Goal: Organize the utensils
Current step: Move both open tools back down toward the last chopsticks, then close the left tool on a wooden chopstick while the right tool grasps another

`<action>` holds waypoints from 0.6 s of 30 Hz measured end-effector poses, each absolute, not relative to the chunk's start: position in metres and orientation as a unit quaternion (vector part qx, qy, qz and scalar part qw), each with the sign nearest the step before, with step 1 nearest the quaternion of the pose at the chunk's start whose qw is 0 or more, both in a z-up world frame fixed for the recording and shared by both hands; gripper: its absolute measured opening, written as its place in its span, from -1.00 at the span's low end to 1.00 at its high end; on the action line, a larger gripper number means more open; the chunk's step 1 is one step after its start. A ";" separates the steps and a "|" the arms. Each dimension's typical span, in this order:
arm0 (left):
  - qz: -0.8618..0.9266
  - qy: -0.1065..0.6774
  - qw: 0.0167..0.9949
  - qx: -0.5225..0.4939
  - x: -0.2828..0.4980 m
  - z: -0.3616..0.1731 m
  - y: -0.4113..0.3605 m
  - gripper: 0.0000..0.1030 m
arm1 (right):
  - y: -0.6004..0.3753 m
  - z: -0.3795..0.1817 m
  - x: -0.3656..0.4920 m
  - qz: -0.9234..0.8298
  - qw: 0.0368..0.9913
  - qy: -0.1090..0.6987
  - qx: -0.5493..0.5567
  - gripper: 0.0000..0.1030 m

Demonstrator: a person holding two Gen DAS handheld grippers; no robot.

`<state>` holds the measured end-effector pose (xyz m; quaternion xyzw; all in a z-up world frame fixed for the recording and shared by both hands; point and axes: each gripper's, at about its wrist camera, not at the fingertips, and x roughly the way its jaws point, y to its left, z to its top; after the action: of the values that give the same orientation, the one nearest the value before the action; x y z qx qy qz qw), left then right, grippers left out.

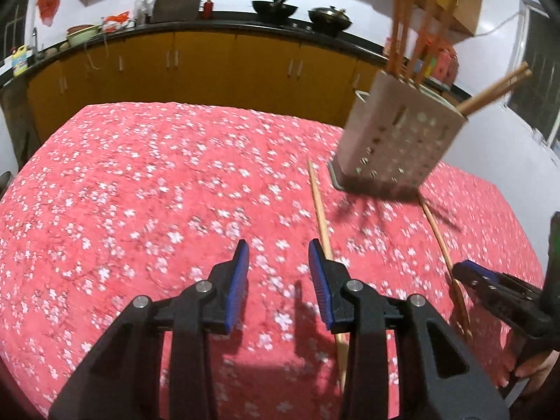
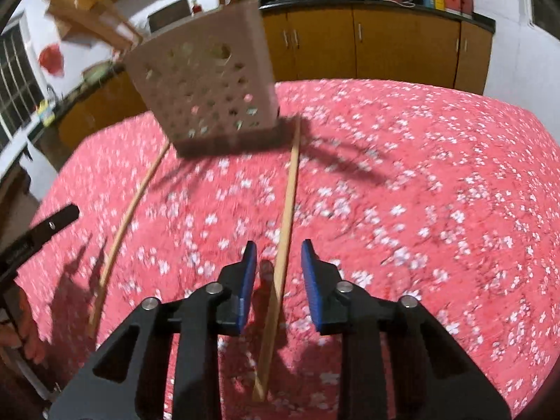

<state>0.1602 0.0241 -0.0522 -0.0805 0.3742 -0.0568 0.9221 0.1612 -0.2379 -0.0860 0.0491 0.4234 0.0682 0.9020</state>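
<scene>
A perforated metal utensil holder (image 1: 395, 140) stands on the red floral tablecloth (image 1: 157, 182) with several wooden chopsticks upright in it. Two loose chopsticks lie on the cloth in front of it. One chopstick (image 1: 320, 206) runs under my left gripper's right finger. My left gripper (image 1: 279, 255) is open and empty just left of it. In the right wrist view the holder (image 2: 206, 80) is at upper left. My right gripper (image 2: 279, 255) is open, straddling the other chopstick (image 2: 285, 217). The first chopstick (image 2: 129, 217) lies further left there.
The right gripper (image 1: 490, 287) shows at the left wrist view's right edge. The left gripper's finger (image 2: 45, 227) shows at the right wrist view's left edge. Yellow cabinets (image 1: 210, 66) with a dark counter carrying woks and bottles stand behind the table.
</scene>
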 end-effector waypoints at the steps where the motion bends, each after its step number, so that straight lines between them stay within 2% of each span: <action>1: -0.059 0.376 0.921 -0.080 0.160 -0.052 0.022 -0.30 | -0.238 -0.088 0.161 0.064 0.901 0.426 0.047 -0.64; 4: -0.067 0.386 0.916 -0.081 0.158 -0.054 0.015 -0.30 | -0.241 -0.090 0.161 0.054 0.904 0.422 0.046 -0.85; 18: -0.101 0.422 0.900 -0.053 0.161 -0.066 -0.017 -0.30 | -0.285 -0.086 0.166 -0.014 0.905 0.416 0.088 -0.86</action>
<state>0.1607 -0.0165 -0.0660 -0.0528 0.4217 -0.1013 0.8995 0.1660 -0.2850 -0.0862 0.0882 0.4156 -0.0135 0.9051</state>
